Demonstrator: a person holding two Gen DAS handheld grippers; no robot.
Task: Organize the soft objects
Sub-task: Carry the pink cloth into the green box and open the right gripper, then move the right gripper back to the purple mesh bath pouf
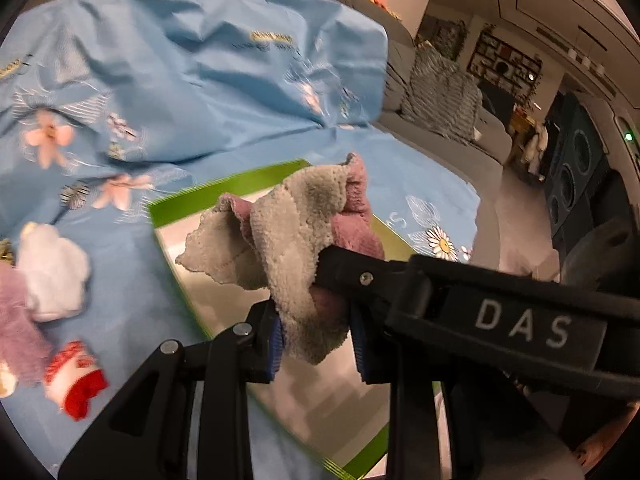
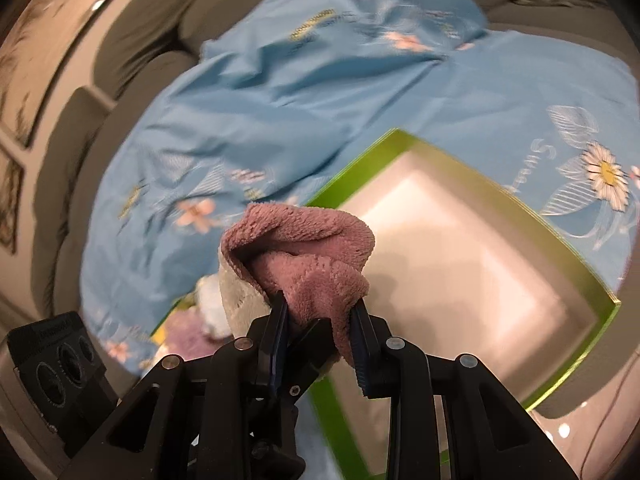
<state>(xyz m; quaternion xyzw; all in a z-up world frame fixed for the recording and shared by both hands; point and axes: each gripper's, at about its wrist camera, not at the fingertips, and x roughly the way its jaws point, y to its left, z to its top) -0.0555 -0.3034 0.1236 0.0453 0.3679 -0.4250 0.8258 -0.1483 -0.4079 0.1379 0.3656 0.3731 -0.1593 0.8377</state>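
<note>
green box (image 2: 452, 264) open and bare inside, bunched blue sheet (image 1: 192, 72) behind it, small plush toys (image 1: 52, 280) beside it

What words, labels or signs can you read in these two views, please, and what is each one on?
"DAS": white letters on the black arm of the other tool crossing the left wrist view.
Cursive word beside the daisy on the blue sheet: starts with "S", the rest too blurred to read.
Yellow embroidered marks higher on the sheet: too blurred to read.
Nothing readable on the green box or the towel.
</note>
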